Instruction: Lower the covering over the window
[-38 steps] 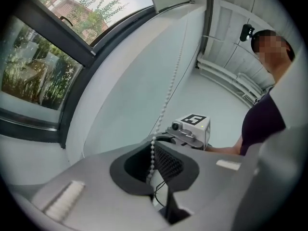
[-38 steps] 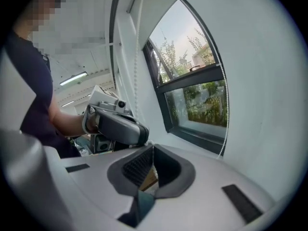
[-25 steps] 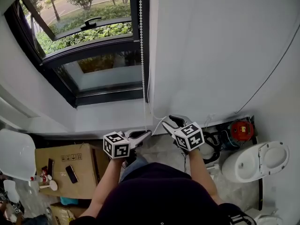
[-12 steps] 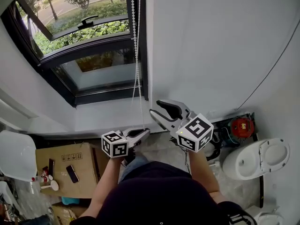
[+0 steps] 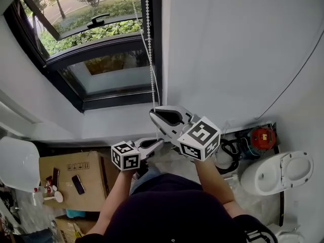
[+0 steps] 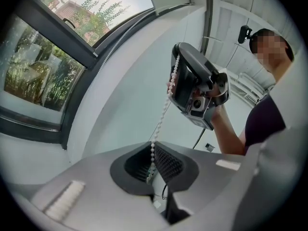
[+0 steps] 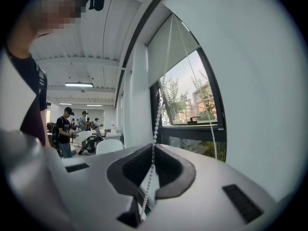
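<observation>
Bead chain (image 5: 150,59) hangs down the right edge of the window (image 5: 101,59), in front of the dark frame, running from the top of the head view to my two grippers. Roller blind (image 7: 171,47) sits rolled down only over the top part of the glass; the rest of the pane is uncovered, trees visible outside.

My right gripper (image 5: 153,114) is the higher one, at sill level. Its jaws have just been closing, and they pinch the chain, which runs straight up from between them in the right gripper view. My left gripper (image 5: 161,142) is lower and just beside it, jaws clamped on the same chain further down; beads rise out of the notch toward the right gripper.

Below: cardboard box (image 5: 71,173) on the left with small items on top, white chair (image 5: 17,166) at the far left, toilet (image 5: 276,173) on the right.
</observation>
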Available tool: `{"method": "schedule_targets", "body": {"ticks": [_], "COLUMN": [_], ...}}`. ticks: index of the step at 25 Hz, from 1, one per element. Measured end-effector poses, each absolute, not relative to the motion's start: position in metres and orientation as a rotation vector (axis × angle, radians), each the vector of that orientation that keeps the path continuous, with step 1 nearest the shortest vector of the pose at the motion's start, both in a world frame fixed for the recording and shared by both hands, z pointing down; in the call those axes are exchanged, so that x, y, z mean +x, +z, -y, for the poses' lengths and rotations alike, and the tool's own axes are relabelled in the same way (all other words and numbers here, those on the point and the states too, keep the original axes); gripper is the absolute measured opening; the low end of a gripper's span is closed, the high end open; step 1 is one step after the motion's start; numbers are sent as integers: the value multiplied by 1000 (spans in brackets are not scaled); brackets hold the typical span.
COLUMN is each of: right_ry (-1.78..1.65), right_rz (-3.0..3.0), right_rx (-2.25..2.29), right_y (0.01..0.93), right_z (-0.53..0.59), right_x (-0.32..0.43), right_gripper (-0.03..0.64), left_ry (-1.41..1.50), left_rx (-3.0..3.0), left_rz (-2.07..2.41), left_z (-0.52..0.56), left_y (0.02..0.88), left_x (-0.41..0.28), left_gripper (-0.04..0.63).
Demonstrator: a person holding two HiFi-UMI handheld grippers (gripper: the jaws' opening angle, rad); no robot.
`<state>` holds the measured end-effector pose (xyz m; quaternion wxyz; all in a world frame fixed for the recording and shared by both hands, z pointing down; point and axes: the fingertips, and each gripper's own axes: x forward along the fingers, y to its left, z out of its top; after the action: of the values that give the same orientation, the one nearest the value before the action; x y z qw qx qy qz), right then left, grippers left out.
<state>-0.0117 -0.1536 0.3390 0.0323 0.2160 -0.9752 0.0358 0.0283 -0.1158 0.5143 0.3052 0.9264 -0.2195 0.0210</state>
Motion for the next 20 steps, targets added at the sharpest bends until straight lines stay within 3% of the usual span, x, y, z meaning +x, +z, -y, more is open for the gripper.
{"method": "schedule_targets", "body": {"ticks": [20], "right_ry": [257], "right_rz": [2793], "right_rx": [706], "right_y": [424], "right_z": [163], "right_x": [-10], "right_gripper": [17], "left_ry": [367], "left_rx": [2385], "left_rz": [510], "left_z": [85], "left_y": [579], "left_x": [26], "left_gripper": [18]}}
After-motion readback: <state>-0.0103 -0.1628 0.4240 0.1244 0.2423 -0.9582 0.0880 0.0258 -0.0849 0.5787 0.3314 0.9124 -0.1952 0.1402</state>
